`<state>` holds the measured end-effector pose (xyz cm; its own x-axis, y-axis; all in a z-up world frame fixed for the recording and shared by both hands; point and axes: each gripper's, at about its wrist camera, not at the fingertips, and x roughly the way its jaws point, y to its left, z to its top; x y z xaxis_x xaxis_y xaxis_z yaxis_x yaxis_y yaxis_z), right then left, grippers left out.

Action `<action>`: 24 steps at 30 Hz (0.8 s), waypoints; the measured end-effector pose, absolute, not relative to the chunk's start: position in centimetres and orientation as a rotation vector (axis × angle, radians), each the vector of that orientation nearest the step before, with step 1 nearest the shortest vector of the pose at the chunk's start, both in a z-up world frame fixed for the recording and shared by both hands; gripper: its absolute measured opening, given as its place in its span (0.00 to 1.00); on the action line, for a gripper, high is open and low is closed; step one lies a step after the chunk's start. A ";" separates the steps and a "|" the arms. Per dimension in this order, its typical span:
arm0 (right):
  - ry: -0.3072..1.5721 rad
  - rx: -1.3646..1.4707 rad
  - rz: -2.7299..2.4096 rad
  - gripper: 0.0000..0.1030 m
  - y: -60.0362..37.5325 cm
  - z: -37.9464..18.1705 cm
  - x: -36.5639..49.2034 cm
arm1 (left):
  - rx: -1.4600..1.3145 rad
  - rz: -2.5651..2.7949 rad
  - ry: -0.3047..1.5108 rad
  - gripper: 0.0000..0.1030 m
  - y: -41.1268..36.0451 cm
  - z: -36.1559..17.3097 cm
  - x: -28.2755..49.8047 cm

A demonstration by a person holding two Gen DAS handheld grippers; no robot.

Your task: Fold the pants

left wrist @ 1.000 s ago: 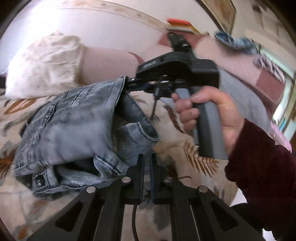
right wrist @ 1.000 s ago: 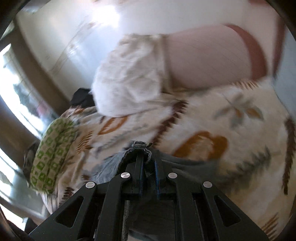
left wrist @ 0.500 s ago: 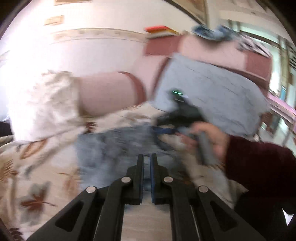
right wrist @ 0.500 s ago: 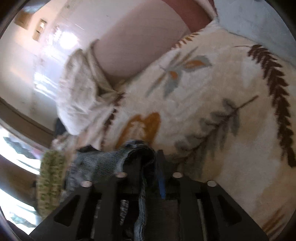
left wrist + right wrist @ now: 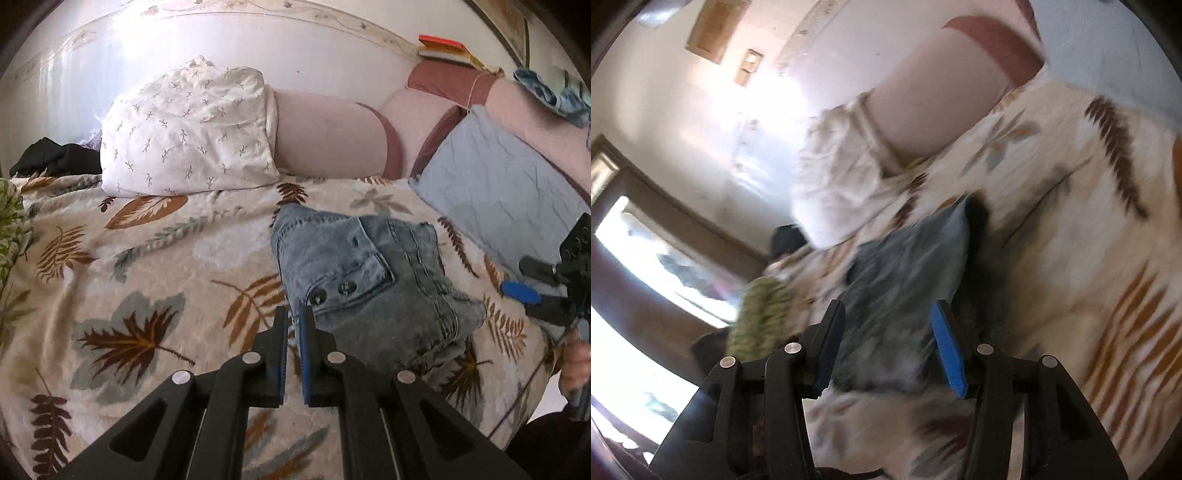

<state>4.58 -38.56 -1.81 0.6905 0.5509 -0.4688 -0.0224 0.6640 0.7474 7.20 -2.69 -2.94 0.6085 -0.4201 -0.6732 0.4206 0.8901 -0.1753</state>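
Left gripper (image 5: pixel 293 317) fingers closed and empty; right gripper (image 5: pixel 888 317) fingers opening.

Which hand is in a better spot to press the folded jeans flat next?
Probably the left. The left gripper hangs shut, empty, just at the near edge of the folded jeans. The right gripper is off to the side, jaws opening, nothing pressed between them.

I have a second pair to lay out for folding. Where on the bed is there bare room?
Free: the leaf-print bedspread left of the folded grey-blue denim pants, below the white pillow. Crowded: right side, between pants and pale blue cushion.
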 end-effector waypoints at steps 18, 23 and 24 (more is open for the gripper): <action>0.891 0.844 0.325 0.31 -35.4 -7.0 6.1 | 0.091 -0.593 0.784 0.07 -5.6 -3.7 5.3; 0.890 0.740 0.256 0.10 -35.1 -6.3 5.7 | 0.085 -0.645 0.796 0.07 -6.7 -4.2 4.9; 0.870 0.718 0.238 0.09 -35.4 -5.8 5.3 | 0.093 -0.662 0.790 0.07 -7.1 -4.2 4.5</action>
